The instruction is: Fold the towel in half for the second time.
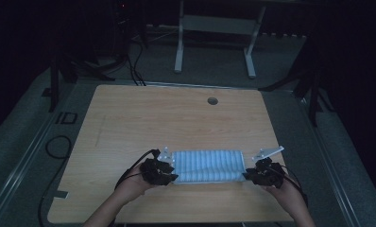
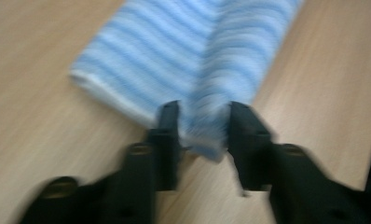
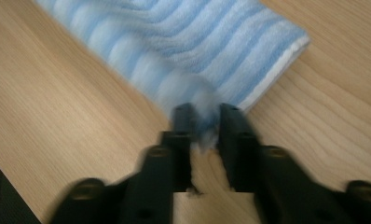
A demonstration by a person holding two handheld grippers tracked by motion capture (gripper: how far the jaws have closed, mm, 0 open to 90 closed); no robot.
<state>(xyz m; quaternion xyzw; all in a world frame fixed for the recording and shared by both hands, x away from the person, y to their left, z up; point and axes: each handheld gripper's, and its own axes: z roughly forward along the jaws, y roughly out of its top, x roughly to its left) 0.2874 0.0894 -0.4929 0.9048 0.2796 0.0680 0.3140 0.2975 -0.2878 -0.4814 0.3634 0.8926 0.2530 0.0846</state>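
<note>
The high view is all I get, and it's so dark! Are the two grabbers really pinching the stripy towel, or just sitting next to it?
Observer: The left gripper is pinching it. Its own view shows a bunched fold of the blue striped towel squeezed between the jaws.
Operator: And the other one?
Observer: The right gripper has a small tuft of the towel's edge caught between its jaws, which stand close together.
Operator: Is the towel flat?
Observer: Not at the ends. In the left gripper view the pinched fold rises as a ridge off the wooden table, while the rest lies flat beside it.
</note>
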